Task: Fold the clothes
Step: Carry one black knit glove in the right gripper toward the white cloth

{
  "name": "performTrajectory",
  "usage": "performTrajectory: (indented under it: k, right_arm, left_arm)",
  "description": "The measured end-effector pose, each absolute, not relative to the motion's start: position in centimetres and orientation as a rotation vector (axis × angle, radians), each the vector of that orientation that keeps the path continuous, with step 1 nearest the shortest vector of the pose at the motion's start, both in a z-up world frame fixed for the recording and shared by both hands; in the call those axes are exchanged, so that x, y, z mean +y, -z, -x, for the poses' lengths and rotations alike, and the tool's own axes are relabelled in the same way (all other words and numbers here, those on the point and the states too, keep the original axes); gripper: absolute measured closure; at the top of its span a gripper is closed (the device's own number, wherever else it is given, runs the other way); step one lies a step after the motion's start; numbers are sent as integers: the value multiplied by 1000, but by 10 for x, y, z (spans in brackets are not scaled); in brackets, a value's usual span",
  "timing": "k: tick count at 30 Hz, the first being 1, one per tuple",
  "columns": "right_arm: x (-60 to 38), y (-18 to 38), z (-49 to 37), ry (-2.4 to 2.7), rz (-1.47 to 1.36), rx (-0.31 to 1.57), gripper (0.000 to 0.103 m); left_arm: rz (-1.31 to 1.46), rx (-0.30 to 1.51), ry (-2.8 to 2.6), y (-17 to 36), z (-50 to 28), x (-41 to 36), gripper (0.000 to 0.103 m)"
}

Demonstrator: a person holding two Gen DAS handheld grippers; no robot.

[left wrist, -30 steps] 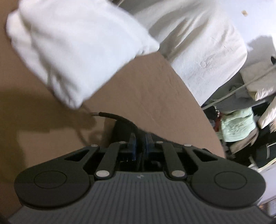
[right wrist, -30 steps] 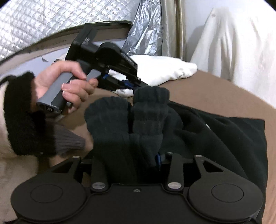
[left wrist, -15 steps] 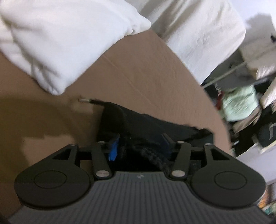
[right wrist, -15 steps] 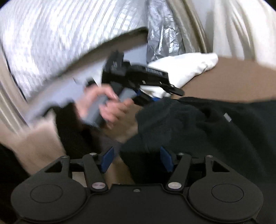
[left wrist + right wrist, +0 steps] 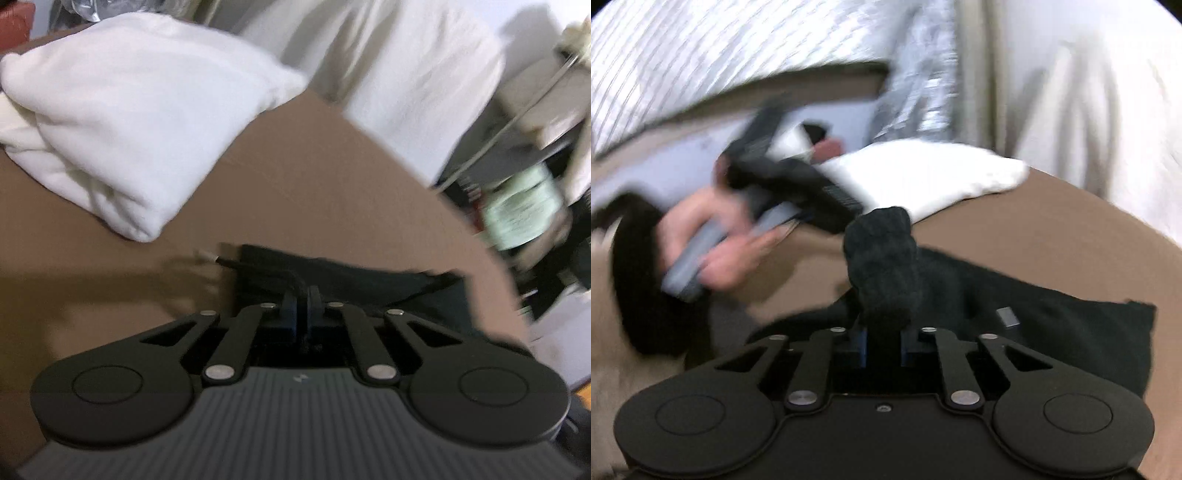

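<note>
The black garment [image 5: 1052, 325] lies on the brown surface [image 5: 314, 177], near a folded white cloth [image 5: 140, 122]; the right gripper [image 5: 882, 345] has just been closing and now pinches a bunched knit fold of it (standing up between the pads). The left gripper [image 5: 302, 299] has just closed, its pads together over the garment's edge; whether cloth is caught between them cannot be told.

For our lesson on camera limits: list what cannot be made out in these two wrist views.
- Left wrist view: whether the left hand-held gripper pinches the black garment; its tips hide the contact.
- Right wrist view: the person's hand, motion-blurred.
- Right wrist view: grey tag, too small to read.
</note>
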State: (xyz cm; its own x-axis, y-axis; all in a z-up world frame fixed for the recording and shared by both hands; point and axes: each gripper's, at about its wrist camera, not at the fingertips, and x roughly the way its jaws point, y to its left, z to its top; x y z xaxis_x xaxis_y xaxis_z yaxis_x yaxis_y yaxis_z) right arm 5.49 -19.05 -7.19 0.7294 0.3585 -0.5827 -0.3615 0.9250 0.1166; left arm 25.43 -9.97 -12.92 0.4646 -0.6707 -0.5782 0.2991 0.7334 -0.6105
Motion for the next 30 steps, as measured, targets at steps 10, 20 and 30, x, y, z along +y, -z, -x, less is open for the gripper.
performTrajectory:
  k: [10,20,30]
  right_arm:
    - [-290,80,-72,-254,-563,653,89]
    - [-314,84,-87,-199,-635,610,89]
    - [-303,51,-84,-282,-545,542,88]
  left_arm:
    - [314,804,903,104,-210,-133,99]
    - [-184,770,1059,107,-134,-211,97]
    - [-108,909,1060,113,-148,-209,59]
